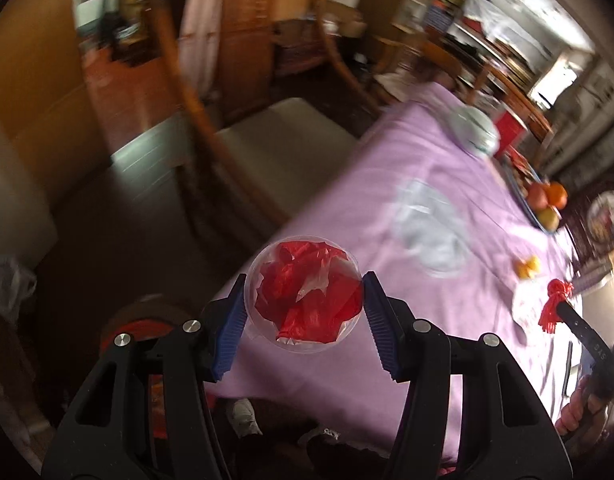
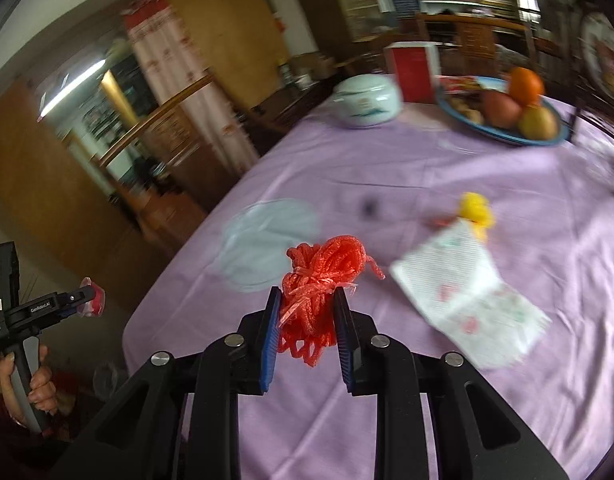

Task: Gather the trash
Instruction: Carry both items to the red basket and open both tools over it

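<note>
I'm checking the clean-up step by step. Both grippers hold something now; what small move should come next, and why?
Probably carry both loads off the table toward a bin. The left gripper is clamped on a clear cup stuffed with red plastic, already past the table edge; the right gripper pinches a red mesh net.

a lidded pale green ceramic jar (image 2: 367, 100), a red box (image 2: 413, 72) and a blue plate of fruit (image 2: 503, 110) are being borne by a lilac tablecloth (image 2: 387, 168).

"GenRobot.AI" in white on the black body of the left tool (image 2: 91, 296); other small labels there too blurred.
</note>
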A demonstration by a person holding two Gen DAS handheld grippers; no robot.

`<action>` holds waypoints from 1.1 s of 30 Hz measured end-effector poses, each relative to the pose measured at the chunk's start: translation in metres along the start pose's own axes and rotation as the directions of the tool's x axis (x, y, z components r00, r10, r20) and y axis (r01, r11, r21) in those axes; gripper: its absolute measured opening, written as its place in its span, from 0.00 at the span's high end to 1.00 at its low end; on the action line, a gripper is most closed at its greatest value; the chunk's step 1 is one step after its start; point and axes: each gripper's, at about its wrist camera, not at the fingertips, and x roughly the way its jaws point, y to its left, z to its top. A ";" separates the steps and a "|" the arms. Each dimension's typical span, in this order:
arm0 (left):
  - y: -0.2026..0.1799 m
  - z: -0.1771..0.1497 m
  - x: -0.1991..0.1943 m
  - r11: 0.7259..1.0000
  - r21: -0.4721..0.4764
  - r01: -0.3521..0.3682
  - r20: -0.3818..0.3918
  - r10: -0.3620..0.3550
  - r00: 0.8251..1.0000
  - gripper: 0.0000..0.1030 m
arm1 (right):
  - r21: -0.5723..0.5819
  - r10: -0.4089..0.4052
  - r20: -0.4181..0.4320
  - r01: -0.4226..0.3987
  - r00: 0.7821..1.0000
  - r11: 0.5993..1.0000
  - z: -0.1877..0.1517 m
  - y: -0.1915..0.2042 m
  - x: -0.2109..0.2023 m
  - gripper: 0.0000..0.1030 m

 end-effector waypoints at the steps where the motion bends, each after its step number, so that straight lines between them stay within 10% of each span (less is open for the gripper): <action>1: 0.015 -0.004 -0.004 0.999 -0.030 -0.017 0.003 0.018 1.000 0.46 | -0.020 0.011 -0.009 -0.011 1.000 1.000 0.002 0.008 0.003 0.75; 15: 0.137 -0.069 -0.020 0.944 -0.296 -0.146 -0.082 0.127 0.989 0.45 | -0.200 0.104 -0.102 -0.123 0.989 0.972 0.004 0.097 0.026 0.75; 25: 0.171 -0.085 -0.040 0.899 -0.387 -0.207 -0.110 0.178 0.978 0.22 | -0.246 0.138 -0.162 -0.176 0.977 0.953 -0.005 0.133 0.034 0.75; 33: 0.192 -0.101 -0.057 0.860 -0.446 -0.248 -0.109 0.223 0.969 0.21 | -0.352 0.215 -0.293 -0.314 0.932 0.882 -0.022 0.201 0.058 0.75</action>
